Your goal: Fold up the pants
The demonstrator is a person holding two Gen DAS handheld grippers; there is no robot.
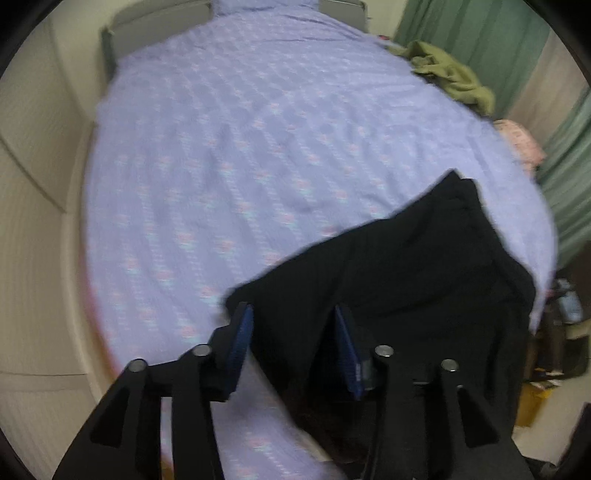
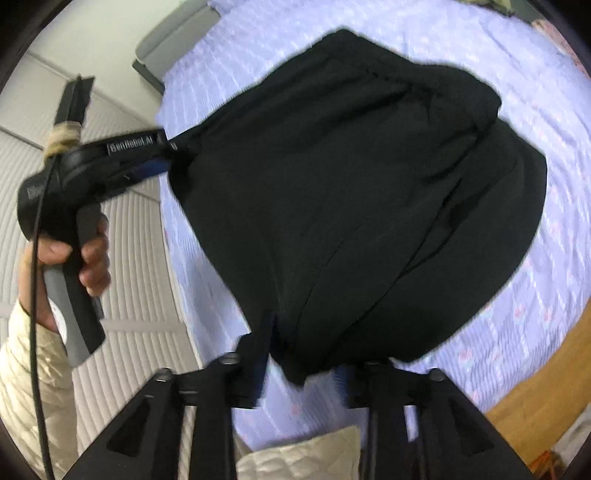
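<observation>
Black pants [image 2: 354, 199] bunched over the near half of the bed [image 1: 229, 155], lying on the lilac patterned sheet [image 1: 207, 206] toward five o'clock in the left wrist view, filling the centre of the right wrist view. Already doubled into a broad dark mass, layered seams running down toward six o'clock, probably mid-fold.

Left tongs [image 2: 173, 158] seen from the right camera at nine o'clock, reaching in sideways and closed down on the cloth's left edge; in its own view the blue pads [image 1: 242, 343] stand apart with fabric between them, so grasp judged from the other camera. Right tongs [image 2: 303, 365] spread wide at six o'clock, hem draped between the fingers, apparently not clamped. Likely reason for the pair: two corners of one edge taken so the layer can be carried over evenly.

Plenty of bare sheet from ten through one o'clock for laying the fold flat. Bed edge and wooden frame [image 2: 546, 373] close at four o'clock; wall [image 1: 33, 206] along nine o'clock. Olive garment [image 1: 450, 74] heaped at one o'clock, well apart. Green curtain [image 1: 480, 33] beyond it.
</observation>
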